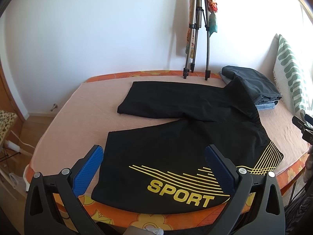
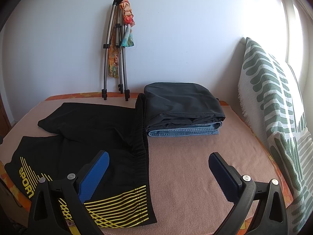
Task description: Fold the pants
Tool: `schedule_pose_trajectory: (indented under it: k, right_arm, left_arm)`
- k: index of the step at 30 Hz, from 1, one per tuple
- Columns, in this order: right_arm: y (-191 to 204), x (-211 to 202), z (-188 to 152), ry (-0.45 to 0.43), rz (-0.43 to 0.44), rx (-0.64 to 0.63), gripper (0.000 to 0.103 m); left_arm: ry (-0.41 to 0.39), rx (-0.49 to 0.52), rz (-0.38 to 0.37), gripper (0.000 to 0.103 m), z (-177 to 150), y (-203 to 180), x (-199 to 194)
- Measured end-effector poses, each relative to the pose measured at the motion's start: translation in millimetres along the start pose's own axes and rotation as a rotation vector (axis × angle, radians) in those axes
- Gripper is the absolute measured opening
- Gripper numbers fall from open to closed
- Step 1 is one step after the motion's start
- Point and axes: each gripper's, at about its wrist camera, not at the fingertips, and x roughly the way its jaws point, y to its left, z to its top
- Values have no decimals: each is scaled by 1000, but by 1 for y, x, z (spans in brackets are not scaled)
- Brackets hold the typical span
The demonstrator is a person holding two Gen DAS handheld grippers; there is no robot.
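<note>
While both claws hang over the near edge of the bed (image 2: 195, 152), neither has hold of anything. Seen from the left wrist, the left claw (image 1: 153, 157) stands wide open, its blue-padded fingers (image 1: 89, 171) straddling the near leg of the black pants (image 1: 176, 137), one over the pink cover just beside the leg's hem, the other above the yellow stripes. Whether the pads touch the cloth cannot be told. From the right wrist, the right claw (image 2: 158, 162) is spread equally wide; its left finger sits over the waist end of the pants by the yellow stripes, its right finger over bare pink cover.

The pants lie flat and unfolded across the bed, the near leg showing the yellow word SPORT (image 1: 181, 192) close to the bed's front edge, the other leg angled away toward the wall. The elastic waistband (image 2: 140, 133) runs from the near edge toward the back.

Just beyond the waistband, touching it, sits a stack of folded clothes (image 2: 183, 107): dark grey fabric on top of blue denim. A green-and-white patterned cushion (image 2: 273, 101) stands along the right side. Farthest back, a folded tripod (image 2: 115, 58) with a colourful scarf (image 2: 128, 25) tied on leans against the white wall.
</note>
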Motion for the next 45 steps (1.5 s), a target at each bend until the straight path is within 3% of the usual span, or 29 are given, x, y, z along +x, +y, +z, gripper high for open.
schedule_pose_trajectory:
  k: [21, 31, 36, 39, 41, 45]
  right_arm:
    - [3, 2, 0, 0, 1, -7, 103]
    - [8, 2, 2, -29, 35, -31, 97]
    - [9, 4, 0, -32, 102, -43, 92]
    - [9, 7, 0, -10, 130, -44, 84]
    - [8, 8, 4, 8, 158, -32, 84]
    - [10, 7, 17, 15, 187, -76, 80]
  left_arm:
    - [2, -2, 1, 103, 0, 2, 0]
    - [-32, -42, -97, 101, 3, 19, 4]
    - [-61, -52, -67, 87, 12, 35, 5]
    - [-42, -93, -71, 82, 19, 51, 11]
    - [-16, -114, -90, 79, 23, 58, 16]
    - [17, -90, -90, 70, 37, 71, 25]
